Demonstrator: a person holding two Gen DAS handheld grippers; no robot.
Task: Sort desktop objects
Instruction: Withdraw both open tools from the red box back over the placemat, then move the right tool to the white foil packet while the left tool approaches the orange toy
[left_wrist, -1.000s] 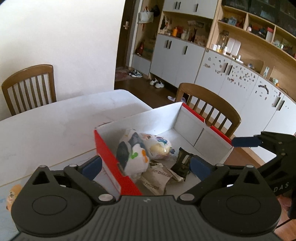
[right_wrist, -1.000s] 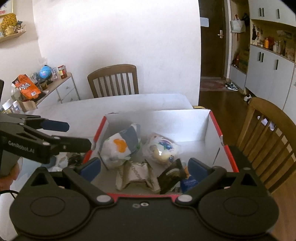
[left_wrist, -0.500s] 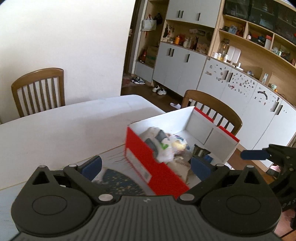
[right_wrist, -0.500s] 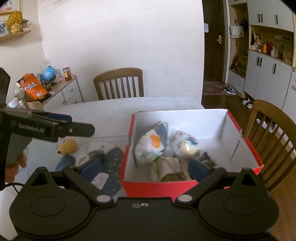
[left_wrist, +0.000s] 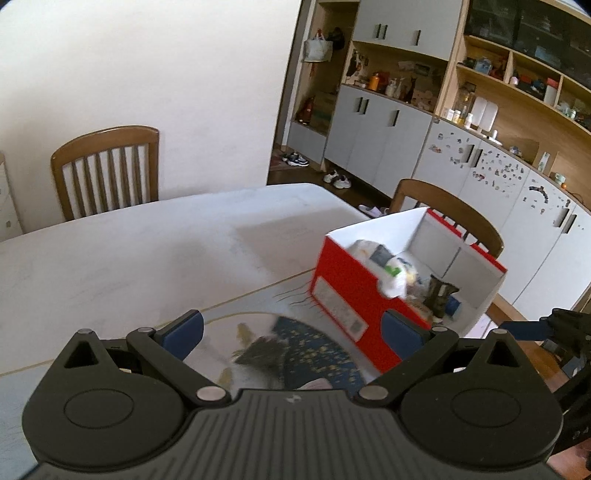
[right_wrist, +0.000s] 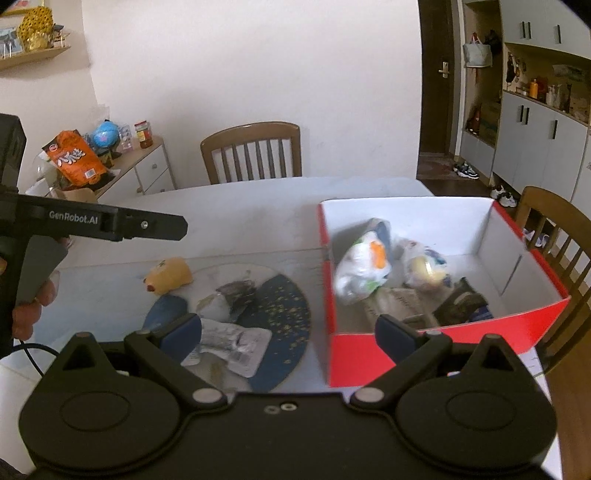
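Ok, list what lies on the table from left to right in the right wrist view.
Yellow toy → crumpled dark wrapper on the round blue mat → red box holding the white bag with the orange patch, then the round clear packet, then the dark sachet.

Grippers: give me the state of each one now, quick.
Left gripper: open, holding nothing.
Right gripper: open, holding nothing.
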